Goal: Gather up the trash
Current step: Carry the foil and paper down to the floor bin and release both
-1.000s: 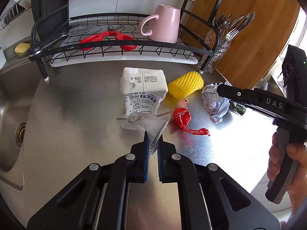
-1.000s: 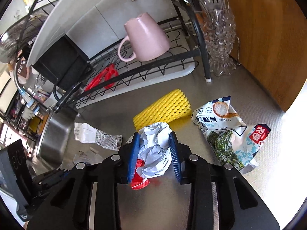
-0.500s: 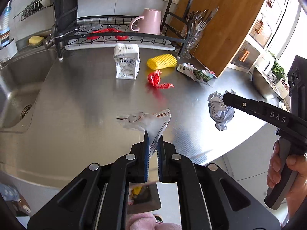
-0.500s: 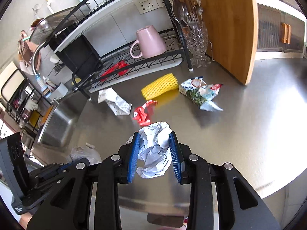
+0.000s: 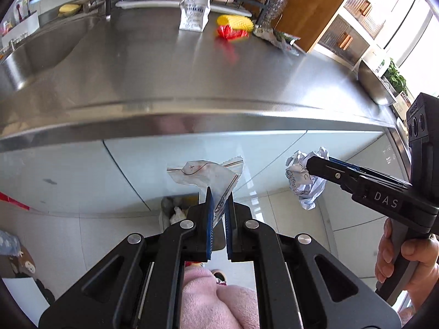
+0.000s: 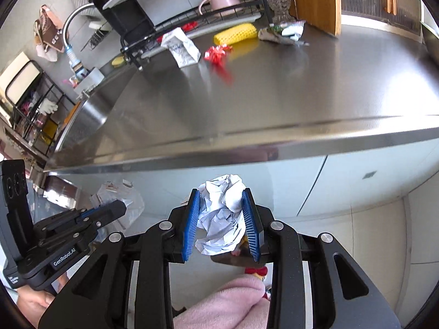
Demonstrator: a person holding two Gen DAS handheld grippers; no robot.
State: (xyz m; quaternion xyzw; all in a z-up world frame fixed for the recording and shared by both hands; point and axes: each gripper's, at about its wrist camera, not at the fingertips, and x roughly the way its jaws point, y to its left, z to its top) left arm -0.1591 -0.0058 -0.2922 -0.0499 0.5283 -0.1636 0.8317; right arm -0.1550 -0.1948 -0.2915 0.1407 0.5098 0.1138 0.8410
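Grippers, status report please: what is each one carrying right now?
Left gripper shut on clear plastic wrapper. Right gripper shut on crumpled paper. Both off the counter, bin below, nothing blocking.

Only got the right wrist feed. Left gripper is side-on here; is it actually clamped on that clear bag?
Observer: Yes. The left wrist view shows the left gripper shut on the clear plastic bag, pinching its lower corner.
Operator: Bin in sight there?
Observer: Yes, a grey bin on the floor, partly hidden behind the left gripper, trash inside.
Operator: Hand on the right gripper?
Observer: A hand wraps the handle of the right gripper, which holds the crumpled paper.
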